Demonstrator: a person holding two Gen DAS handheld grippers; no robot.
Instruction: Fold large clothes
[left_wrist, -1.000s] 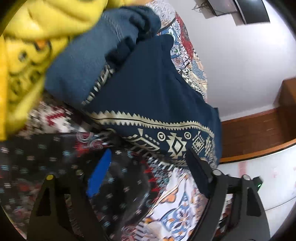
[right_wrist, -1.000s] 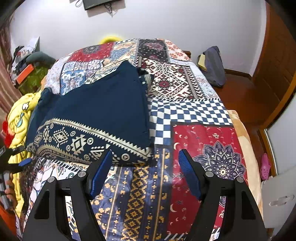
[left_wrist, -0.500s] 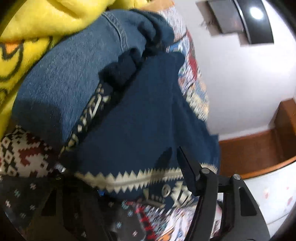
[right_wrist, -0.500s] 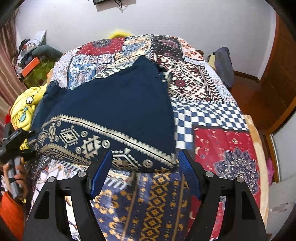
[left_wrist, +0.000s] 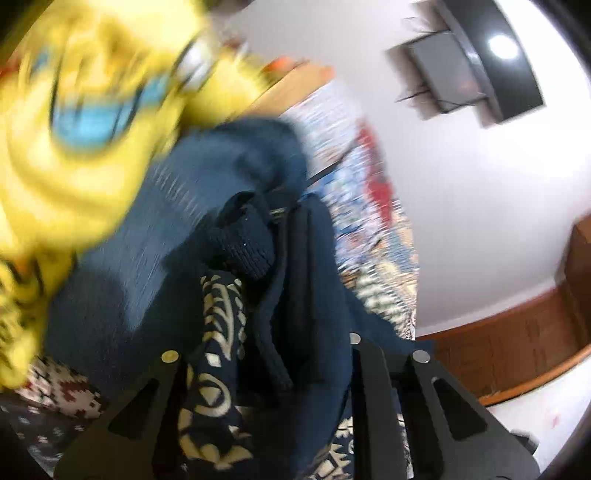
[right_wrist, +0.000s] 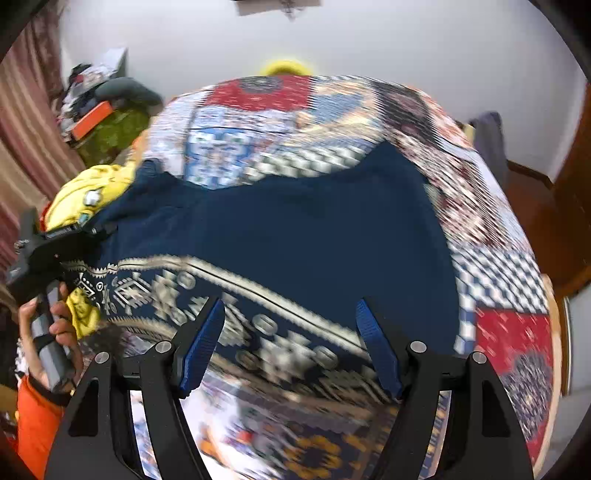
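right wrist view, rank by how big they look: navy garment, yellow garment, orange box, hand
1. navy garment, by far the largest
2. yellow garment
3. hand and orange box look similar; the hand is nearer the camera, so unranked

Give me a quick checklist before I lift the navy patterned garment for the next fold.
1. Left gripper closed on the navy blue knitted garment with the cream geometric border: ok; its jaws have just been closing, fabric bunched between them.
2. Right gripper gripping the border: not ok, jaws open over it.
3. Garment flat on the patchwork bedspread: ok.
4. Yellow cartoon-print cloth clear of the garment: not ok, touching.
5. Hidden layers caught: cannot tell.
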